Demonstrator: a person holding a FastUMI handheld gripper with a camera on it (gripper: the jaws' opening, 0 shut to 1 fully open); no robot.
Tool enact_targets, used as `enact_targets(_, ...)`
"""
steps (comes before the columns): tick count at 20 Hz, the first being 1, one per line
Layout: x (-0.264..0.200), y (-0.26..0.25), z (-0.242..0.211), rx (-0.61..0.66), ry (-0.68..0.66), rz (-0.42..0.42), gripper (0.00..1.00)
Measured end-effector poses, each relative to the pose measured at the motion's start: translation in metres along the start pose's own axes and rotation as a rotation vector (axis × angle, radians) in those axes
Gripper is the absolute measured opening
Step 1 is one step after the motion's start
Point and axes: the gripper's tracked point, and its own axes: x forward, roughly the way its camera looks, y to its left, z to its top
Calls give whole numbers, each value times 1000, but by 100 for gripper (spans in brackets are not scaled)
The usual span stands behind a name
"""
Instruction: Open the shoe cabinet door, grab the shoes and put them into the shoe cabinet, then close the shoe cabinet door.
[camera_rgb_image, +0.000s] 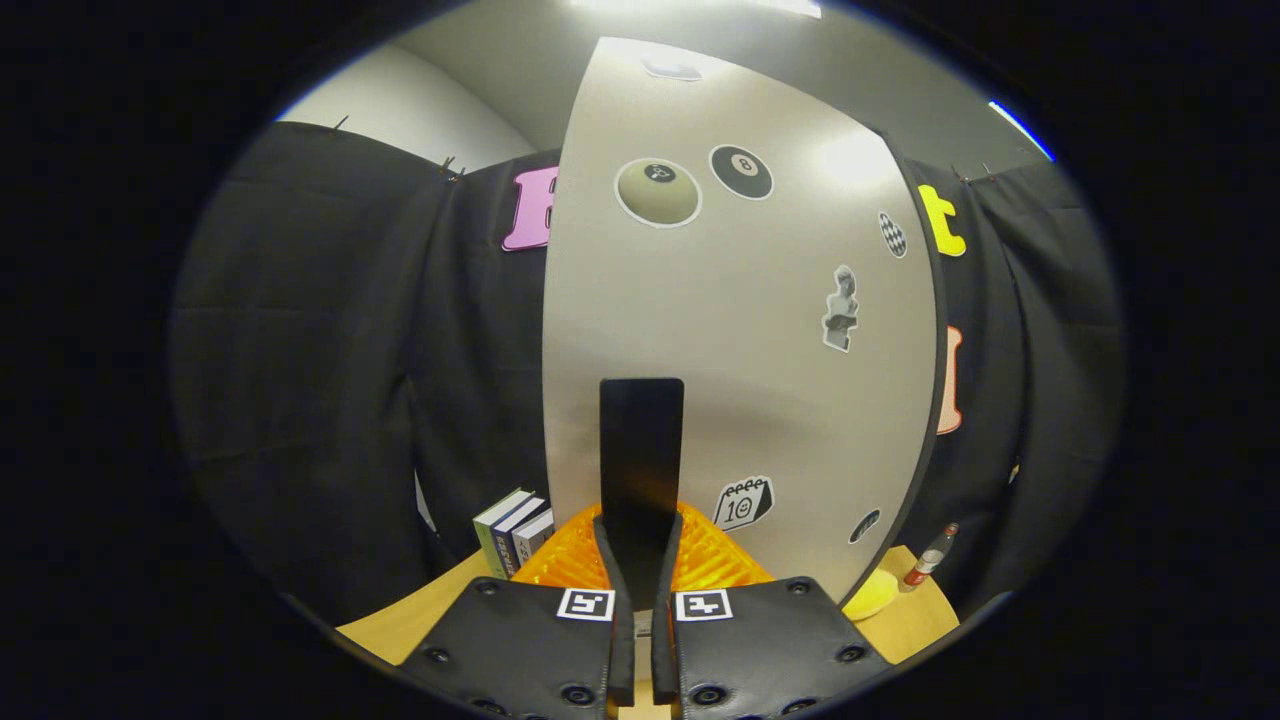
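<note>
A pale shoe cabinet door covered in stickers is seen just beyond the gripper. Its upright dark handle is pinched between the closed fingers. Books are stood far left, a bottle far right.

Three books are standing upright on the desk at seven o'clock; a small bottle and yellow round object are sitting at four o'clock.
</note>
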Motion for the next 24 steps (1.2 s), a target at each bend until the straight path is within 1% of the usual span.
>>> enact_targets(2, -32, -15, 0, 6, -9, 2, 8)
enact_targets(6, -68, -34, -7, 7, -19, -8, 8)
enact_targets(12, -122, -76, -14, 0, -16, -48, 8)
enact_targets(16, -151, -116, -19, 40, -15, -101, 7)
enact_targets(21, -183, -160, -22, 27, -26, -188, 7)
enact_targets(24, -196, -186, -25, 23, -43, -215, 6)
